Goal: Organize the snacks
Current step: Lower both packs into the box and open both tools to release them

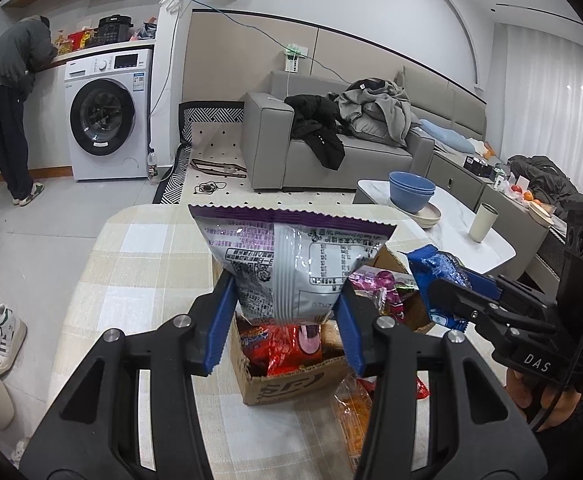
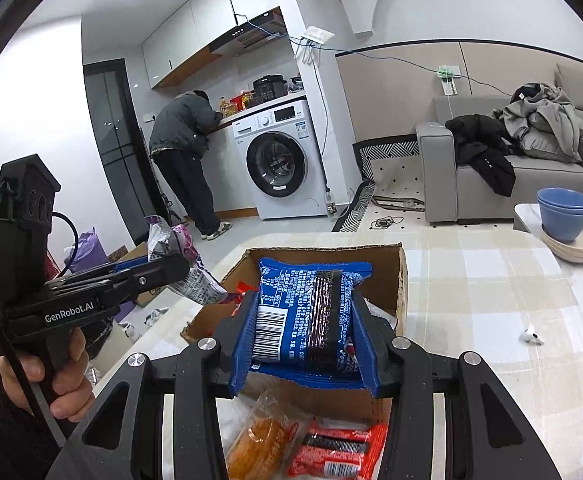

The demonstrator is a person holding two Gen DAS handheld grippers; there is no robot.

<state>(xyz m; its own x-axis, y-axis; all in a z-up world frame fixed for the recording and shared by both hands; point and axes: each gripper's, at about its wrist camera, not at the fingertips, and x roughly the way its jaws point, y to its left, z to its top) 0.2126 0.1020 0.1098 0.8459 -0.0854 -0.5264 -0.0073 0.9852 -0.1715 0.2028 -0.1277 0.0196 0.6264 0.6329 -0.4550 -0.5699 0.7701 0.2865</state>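
Both things in hand are sealed snack packets, and I judge them light, soft and crinkly, with slick film that could slide if pinched loosely. The silver and purple bag [image 1: 291, 264] is puffed with air (probably crisps or the like, so its contents would crush under a hard squeeze), and the safest hold looks like the lower body or a crimped seam, not the swollen middle. The blue packet [image 2: 311, 316] is flatter and firmer, likely biscuits, and takes a grip across its width well enough.

The left gripper [image 1: 285, 320] has its jaws partly closed, pressing in on both sides of the lower part of the silver and purple bag, which stands upright above the near end of the cardboard box [image 1: 291, 386]. The bag is clear of the snacks in the box, among them a red packet [image 1: 279, 344].

The right gripper [image 2: 305, 344] is clamped on the blue packet, its blue pads tight on both long edges, and holds it over the box, whose far wall [image 2: 323, 250] shows behind it. The box sits on a checked tablecloth [image 2: 471, 280]. On the cloth, just in front of the box, lie an orange packet [image 2: 259, 440] and a red wrapper [image 2: 339, 448], not yet sorted.
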